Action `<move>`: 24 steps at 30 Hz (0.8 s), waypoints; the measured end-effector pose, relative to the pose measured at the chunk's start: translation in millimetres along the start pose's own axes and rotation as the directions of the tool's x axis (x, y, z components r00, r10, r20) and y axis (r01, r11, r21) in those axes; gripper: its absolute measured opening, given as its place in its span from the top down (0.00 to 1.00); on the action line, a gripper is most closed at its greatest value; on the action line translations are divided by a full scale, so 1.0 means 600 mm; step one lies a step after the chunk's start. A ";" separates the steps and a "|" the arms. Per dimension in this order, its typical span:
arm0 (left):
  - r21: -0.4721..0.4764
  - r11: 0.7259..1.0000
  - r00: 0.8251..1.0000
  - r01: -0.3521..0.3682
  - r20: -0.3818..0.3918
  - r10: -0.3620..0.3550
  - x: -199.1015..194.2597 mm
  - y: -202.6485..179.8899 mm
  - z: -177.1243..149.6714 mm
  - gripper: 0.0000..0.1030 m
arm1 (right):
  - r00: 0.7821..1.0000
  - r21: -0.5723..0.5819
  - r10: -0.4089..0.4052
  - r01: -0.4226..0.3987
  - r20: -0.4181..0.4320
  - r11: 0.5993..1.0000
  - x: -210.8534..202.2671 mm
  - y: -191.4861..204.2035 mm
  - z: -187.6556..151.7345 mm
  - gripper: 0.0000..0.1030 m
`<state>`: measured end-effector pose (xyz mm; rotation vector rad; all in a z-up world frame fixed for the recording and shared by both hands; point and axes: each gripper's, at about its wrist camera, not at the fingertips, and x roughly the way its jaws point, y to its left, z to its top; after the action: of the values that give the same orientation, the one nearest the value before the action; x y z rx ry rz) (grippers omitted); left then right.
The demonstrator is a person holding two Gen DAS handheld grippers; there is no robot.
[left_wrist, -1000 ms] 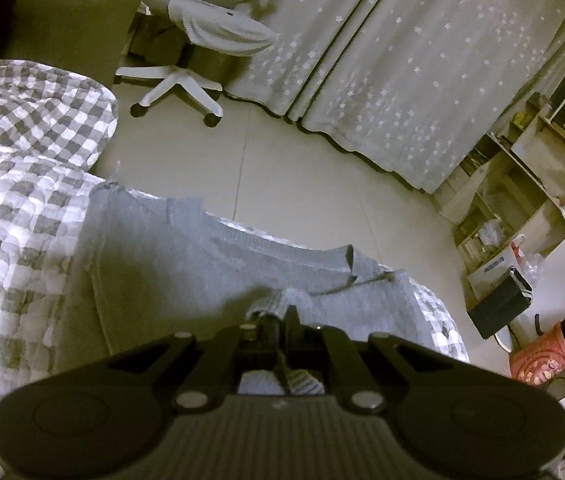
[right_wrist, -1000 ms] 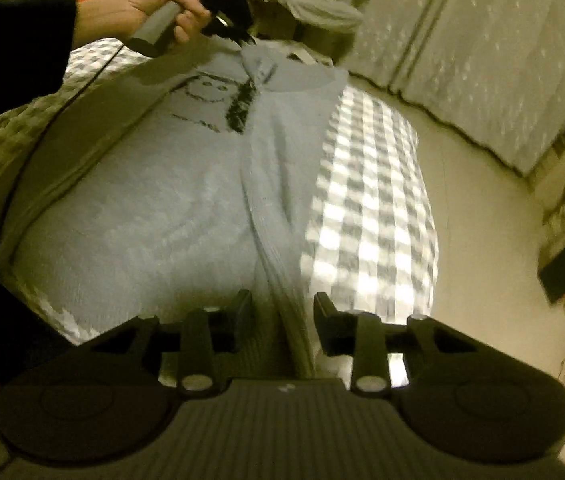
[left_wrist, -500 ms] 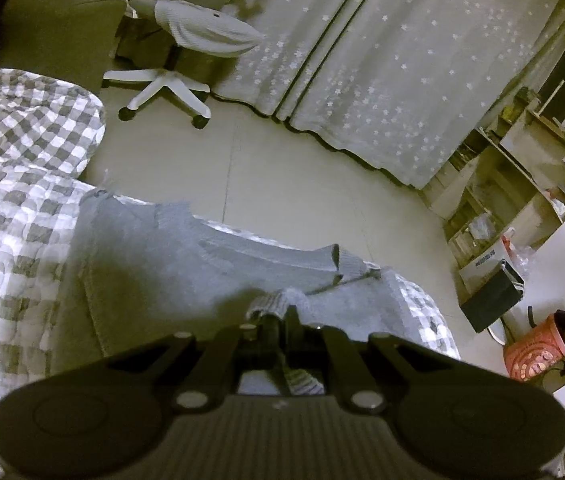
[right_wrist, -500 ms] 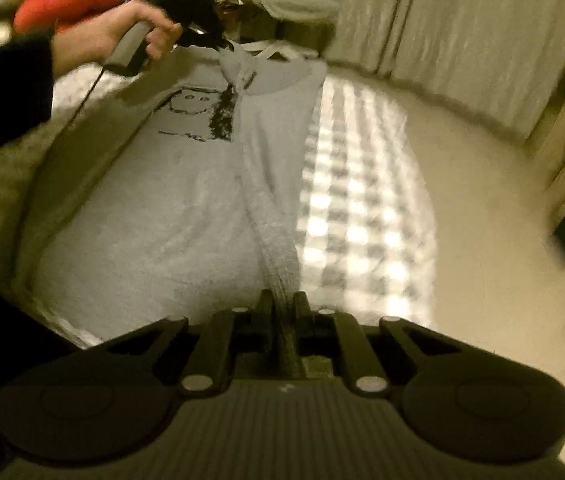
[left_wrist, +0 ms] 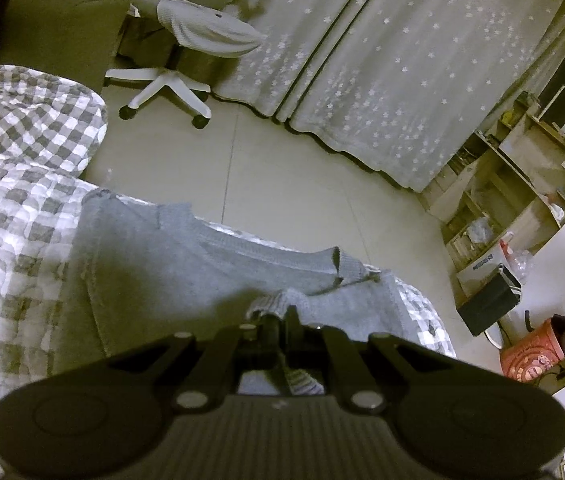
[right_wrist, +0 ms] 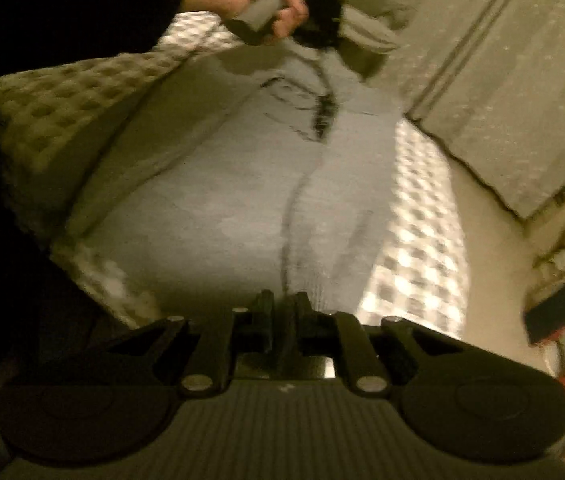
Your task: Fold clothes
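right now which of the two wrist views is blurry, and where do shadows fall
Left wrist view: sharp, fisheye-bent edges, star-print curtain evenly lit, a dark shadow on the grey sweater just ahead of the left gripper. Right wrist view: motion-smeared throughout, dim yellow cast, checked quilt streaked, shadow pooled near the right gripper.

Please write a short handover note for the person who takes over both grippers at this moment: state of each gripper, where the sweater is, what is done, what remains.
Left gripper: shut on the grey sweater, pinching a ribbed edge near the neckline end.
Right gripper: pinching the lengthwise fold ridge at the opposite end of the sweater; its jaws are easing open slightly, fabric between them.
Sweater: spread lengthwise on the checked quilt, a raised crease running between the two grips.
Done: both ends gripped, one side lifted.
Left: probably carry that side across, lay it flat, then fold further.
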<state>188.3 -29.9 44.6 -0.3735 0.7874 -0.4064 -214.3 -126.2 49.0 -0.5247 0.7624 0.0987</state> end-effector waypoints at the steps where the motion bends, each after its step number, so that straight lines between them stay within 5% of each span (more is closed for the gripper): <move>1: -0.003 1.000 1.000 0.000 0.000 0.000 0.000 0.000 0.000 0.98 | 1.000 -0.005 -0.014 0.014 -0.002 1.000 0.003 0.003 -0.001 0.81; 5: -0.001 1.000 1.000 -0.007 -0.001 0.007 0.001 -0.002 -0.001 0.98 | 0.997 -0.047 -0.077 0.077 -0.012 0.996 0.023 0.011 -0.011 0.81; 7: -0.001 1.000 1.000 -0.007 -0.001 0.007 0.001 -0.002 -0.001 0.98 | 0.995 -0.068 -0.097 0.096 -0.011 0.993 0.027 0.013 -0.013 0.91; 14: -0.013 1.000 1.000 0.001 0.002 -0.001 0.000 0.000 0.004 0.98 | 0.997 0.054 -0.012 0.008 0.071 0.999 -0.029 -0.005 0.015 0.94; 18: -0.007 1.000 1.000 -0.010 0.007 0.010 0.000 0.001 0.003 0.98 | 0.986 0.175 0.143 -0.157 0.087 0.972 -0.020 -0.002 0.028 0.94; 24: -0.009 1.000 1.000 -0.003 0.031 0.003 -0.007 0.009 0.005 0.98 | 0.989 0.148 0.145 -0.148 0.033 0.978 0.015 0.039 0.014 0.94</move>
<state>189.0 -22.9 46.3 -0.3858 0.7596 -0.3940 -208.8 -102.7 38.2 -0.3236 0.7794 0.1826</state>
